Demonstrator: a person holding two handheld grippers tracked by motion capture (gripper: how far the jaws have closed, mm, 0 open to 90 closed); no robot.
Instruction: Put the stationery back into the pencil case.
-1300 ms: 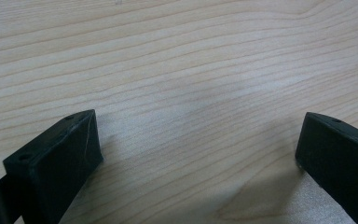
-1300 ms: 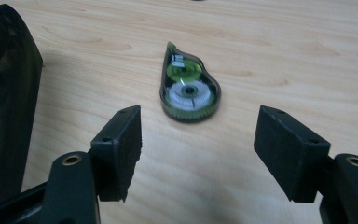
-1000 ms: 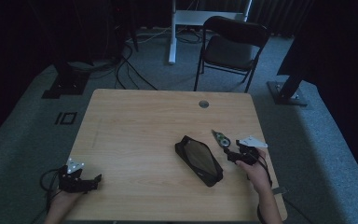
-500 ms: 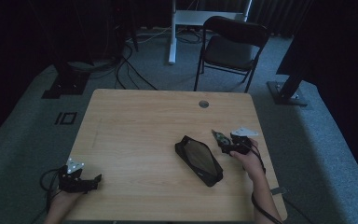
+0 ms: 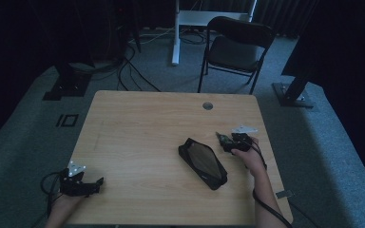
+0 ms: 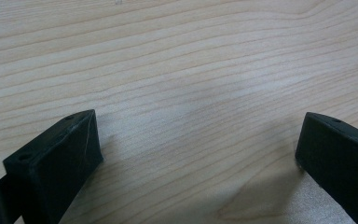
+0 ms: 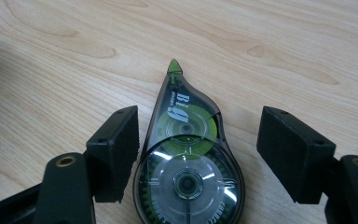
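Nearest the person, the left claw (image 5: 83, 183) rests at the bench's (image 5: 138, 128) front left corner, well apart from the black pouch (image 5: 203, 163). Its jaws stand wide with only bare wood grain between them in the left gripper view, so it has no part in the present step.

Farther in, the pouch lies flat near the middle of the bench, angled from upper left to lower right. Just to the right of the pouch, the right claw (image 7: 198, 151) sits low over a correction tape dispenser (image 7: 189, 161), a clear teardrop-shaped case with green reels and a green tip pointing away from the claw. The jaws are spread and straddle the case: the left jaw looks to be touching or almost touching its side, while the right jaw stands clear, with bare wood between.

The step in hand appears to be picking up the dispenser. To do it well, the claw should shift slightly so the case sits centred, then close on the broad rear half where the sides are closest to parallel; gripping the tapered front risks squeezing it forward and out.

In the high view the dispenser (image 5: 223, 138) is small and dim beside the right claw (image 5: 229, 141). Its rear end is cut off at the bottom of the right gripper view. Whether the pouch is zipped cannot be made out.

Beyond the bench stands a dark folding chair (image 5: 235, 47).
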